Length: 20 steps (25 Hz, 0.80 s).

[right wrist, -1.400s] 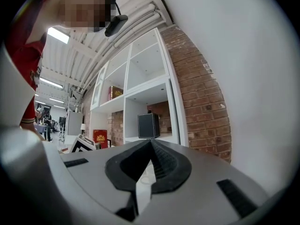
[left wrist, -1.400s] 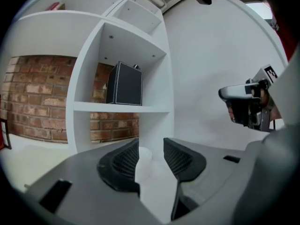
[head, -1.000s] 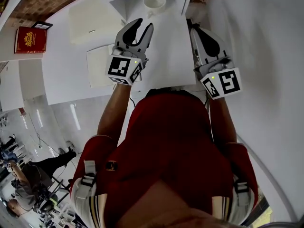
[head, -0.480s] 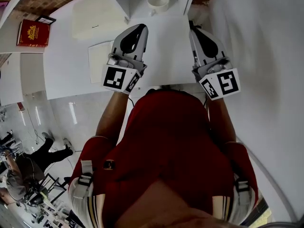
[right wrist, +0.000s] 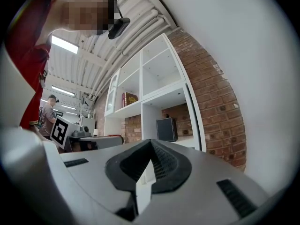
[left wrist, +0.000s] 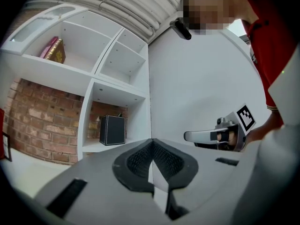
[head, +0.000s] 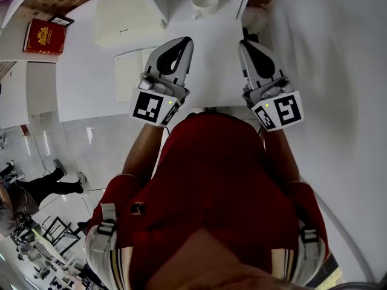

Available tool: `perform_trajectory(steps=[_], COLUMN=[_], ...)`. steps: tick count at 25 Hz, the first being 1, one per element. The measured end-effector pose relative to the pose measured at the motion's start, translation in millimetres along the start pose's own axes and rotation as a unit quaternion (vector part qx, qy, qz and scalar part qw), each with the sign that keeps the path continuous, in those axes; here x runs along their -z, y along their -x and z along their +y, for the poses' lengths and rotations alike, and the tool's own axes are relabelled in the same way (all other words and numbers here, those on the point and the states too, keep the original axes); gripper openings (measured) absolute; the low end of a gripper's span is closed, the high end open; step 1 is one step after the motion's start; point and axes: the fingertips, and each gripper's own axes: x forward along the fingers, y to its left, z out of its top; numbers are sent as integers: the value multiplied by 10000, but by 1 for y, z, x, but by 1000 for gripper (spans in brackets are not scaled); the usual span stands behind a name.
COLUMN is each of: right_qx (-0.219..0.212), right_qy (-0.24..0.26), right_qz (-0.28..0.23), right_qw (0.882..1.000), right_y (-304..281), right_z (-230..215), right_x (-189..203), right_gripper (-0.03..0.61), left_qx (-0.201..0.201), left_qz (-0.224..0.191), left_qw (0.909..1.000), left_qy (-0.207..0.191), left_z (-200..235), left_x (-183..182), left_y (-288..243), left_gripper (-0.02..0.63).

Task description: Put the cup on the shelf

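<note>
Your cup (head: 204,0) stands inside an open compartment of the white shelf (head: 158,3), upright and touched by neither tool.

Your left tongs (head: 185,41) hover in front of the shelf, short of the cup's compartment and over the white bench (head: 214,71). Their jaws have just been closing, and the left gripper view shows the left tongs (left wrist: 151,143) with pads pressed together and nothing between them.

Your right tongs (head: 244,43) are beside them, also in front of the shelf and toward its right edge. The right gripper view shows the right tongs (right wrist: 151,143) with jaws together and empty. Both tools point toward the shelf, side by side but apart.

From the left tongs' camera, a red book (left wrist: 54,50) leans in an upper compartment of the shelf, and a black box (left wrist: 112,130) sits in a lower one in front of the brick wall (left wrist: 42,125). The right tongs (left wrist: 201,136) show to the right of the shelf there. The right tongs' camera picks up the same black box (right wrist: 166,129) in the shelf.
</note>
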Motion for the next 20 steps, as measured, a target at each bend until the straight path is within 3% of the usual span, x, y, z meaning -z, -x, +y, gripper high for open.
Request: perform_trajectory(steps=[20], right_qx=[-195], right_qy=[122], right_qz=[51], right_qw=[9997], right_y=[4], right_z=[16], right_x=[5], right_gripper=[-5], left_qx=[111], left_qz=[144], left_qw=[9998], left_qy=[34], left_z=[-11], left_x=[7], left_y=[2], left_gripper=[6])
